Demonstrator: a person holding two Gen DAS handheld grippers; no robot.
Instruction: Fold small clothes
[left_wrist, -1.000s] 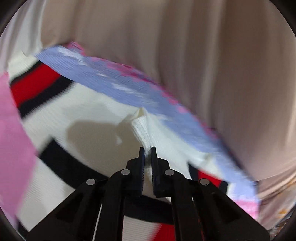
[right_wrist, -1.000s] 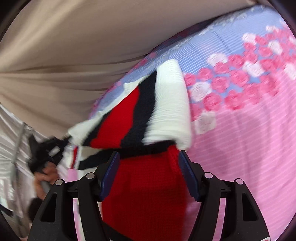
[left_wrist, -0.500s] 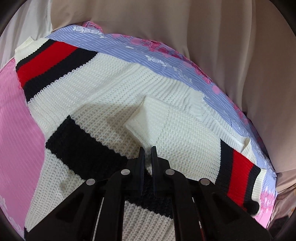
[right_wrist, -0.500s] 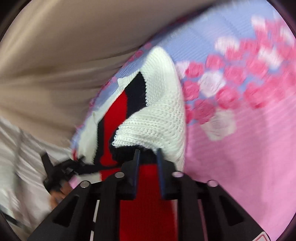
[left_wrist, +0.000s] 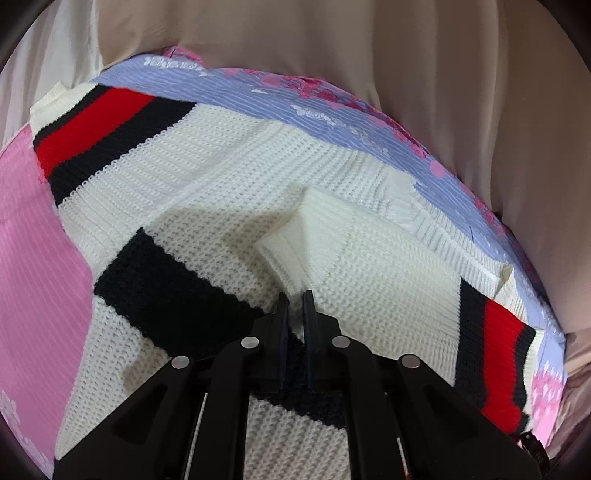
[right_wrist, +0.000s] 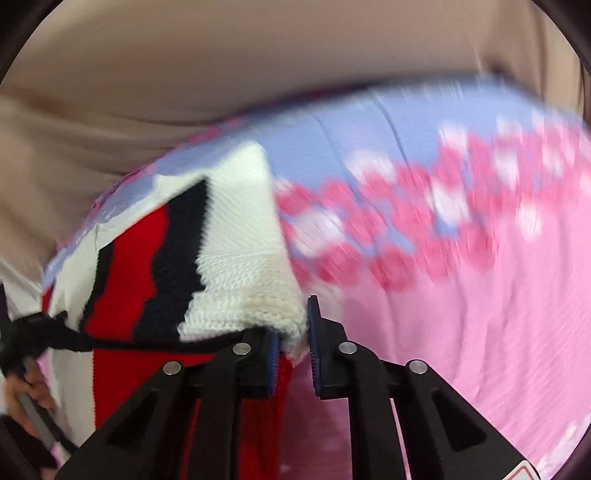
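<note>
A white knit sweater (left_wrist: 369, 277) with black and red stripes lies spread on the sheet. My left gripper (left_wrist: 294, 306) is shut on a raised white fold near its middle. In the right wrist view the sweater (right_wrist: 236, 258) shows a white cuff with red and black bands, folded over. My right gripper (right_wrist: 292, 343) is closing its jaws, and the white knit edge fills the narrow gap between the blue pads (right_wrist: 314, 332). At the far left of that view I see the left gripper (right_wrist: 22, 332) and the hand (right_wrist: 22, 391) that holds it.
The sweater rests on a pink sheet (right_wrist: 461, 314) with a lavender, rose-printed border (left_wrist: 332, 110). Beige cloth (left_wrist: 369, 74) hangs behind the border and closes off the far side. Pink sheet (left_wrist: 37, 258) stretches to the left of the sweater.
The left view sank toward the sweater, which went from blurred and lifted to lying flat. The right jaws narrowed from wide around the red section to a tight gap on the white edge.
</note>
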